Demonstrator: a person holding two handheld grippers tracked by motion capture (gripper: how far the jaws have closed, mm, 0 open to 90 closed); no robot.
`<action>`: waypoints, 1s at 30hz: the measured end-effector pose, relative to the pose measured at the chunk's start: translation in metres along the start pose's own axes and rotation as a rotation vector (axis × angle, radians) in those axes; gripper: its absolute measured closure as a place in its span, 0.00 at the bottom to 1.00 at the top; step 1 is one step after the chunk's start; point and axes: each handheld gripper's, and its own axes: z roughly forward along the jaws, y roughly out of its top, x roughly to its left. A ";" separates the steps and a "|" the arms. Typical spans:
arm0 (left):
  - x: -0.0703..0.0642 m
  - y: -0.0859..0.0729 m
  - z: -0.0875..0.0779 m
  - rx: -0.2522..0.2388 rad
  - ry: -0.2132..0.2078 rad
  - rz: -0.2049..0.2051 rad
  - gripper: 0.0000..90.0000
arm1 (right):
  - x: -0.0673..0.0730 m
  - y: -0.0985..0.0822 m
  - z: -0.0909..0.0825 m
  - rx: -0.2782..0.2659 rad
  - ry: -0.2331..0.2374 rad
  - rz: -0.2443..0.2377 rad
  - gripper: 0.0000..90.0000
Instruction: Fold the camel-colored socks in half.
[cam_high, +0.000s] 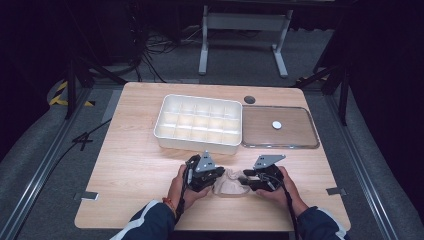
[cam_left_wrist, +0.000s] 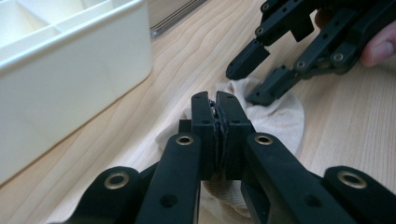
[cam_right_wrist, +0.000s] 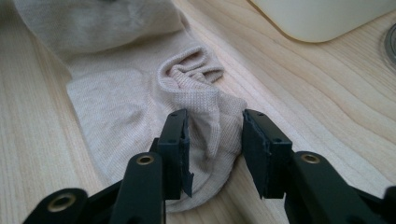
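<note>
A beige sock (cam_high: 232, 184) lies crumpled on the wooden table near its front edge, between my two grippers. My left gripper (cam_high: 218, 176) is at the sock's left end. In the left gripper view its jaws (cam_left_wrist: 215, 100) are pressed together, with the sock (cam_left_wrist: 280, 116) bunched under and around them. My right gripper (cam_high: 246, 176) comes in from the right. In its own view the jaws (cam_right_wrist: 212, 126) stand apart around a raised fold of the sock (cam_right_wrist: 116, 98), with a gap at the right pad. The left gripper view shows the right gripper (cam_left_wrist: 243, 85) open over the sock.
A white compartment box (cam_high: 197, 142) stands just beyond the grippers, its wall close by (cam_left_wrist: 70, 79). To its right lies a clear flat lid (cam_high: 280, 146) with a small white disc (cam_high: 276, 124) on it. A dark round hole (cam_high: 249, 99) sits behind.
</note>
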 end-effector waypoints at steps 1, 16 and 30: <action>-0.001 0.002 0.002 0.000 -0.001 0.003 0.97 | 0.000 0.000 0.000 0.000 -0.002 0.000 0.69; -0.019 0.011 0.035 0.026 0.002 0.022 0.97 | 0.000 0.000 0.000 0.002 0.001 0.003 0.69; -0.008 0.027 -0.008 -0.092 -0.016 -0.011 0.77 | -0.001 -0.001 0.000 0.002 0.002 -0.003 0.69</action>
